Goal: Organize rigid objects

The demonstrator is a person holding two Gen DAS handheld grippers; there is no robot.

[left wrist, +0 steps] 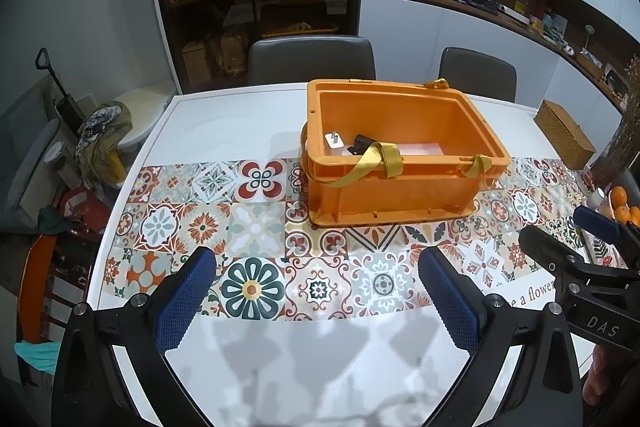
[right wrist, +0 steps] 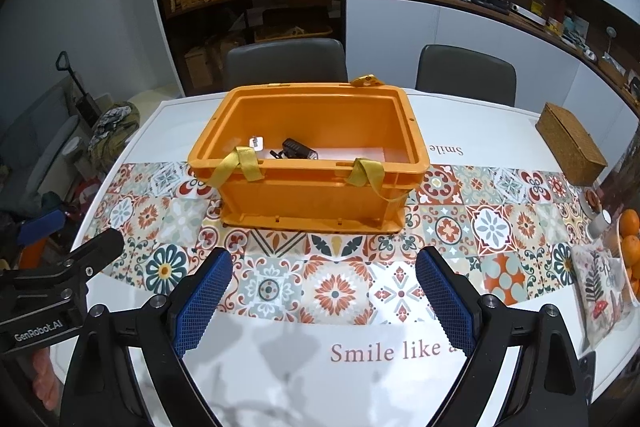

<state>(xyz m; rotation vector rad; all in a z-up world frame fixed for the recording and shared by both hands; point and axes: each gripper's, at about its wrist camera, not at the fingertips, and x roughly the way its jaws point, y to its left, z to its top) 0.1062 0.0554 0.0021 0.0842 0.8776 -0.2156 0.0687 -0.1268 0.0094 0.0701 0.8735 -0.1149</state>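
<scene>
An orange plastic crate [left wrist: 400, 195] with yellow strap handles stands on the tiled table runner; it also shows in the right wrist view [right wrist: 312, 195]. Inside it lie a white plug adapter [left wrist: 334, 141], a small black device [left wrist: 362, 143] and a pale flat item [left wrist: 420, 149]; the adapter [right wrist: 256, 143] and black device [right wrist: 296, 149] also show in the right wrist view. My left gripper [left wrist: 318, 267] is open and empty, in front of the crate. My right gripper [right wrist: 324, 267] is open and empty, also in front of the crate.
A woven box [right wrist: 570, 147] sits at the table's right. A bowl of oranges [right wrist: 630, 243] and a small printed cushion [right wrist: 600, 291] are at the right edge. Two grey chairs [right wrist: 284, 63] stand behind the table. Clutter lies on the floor at left.
</scene>
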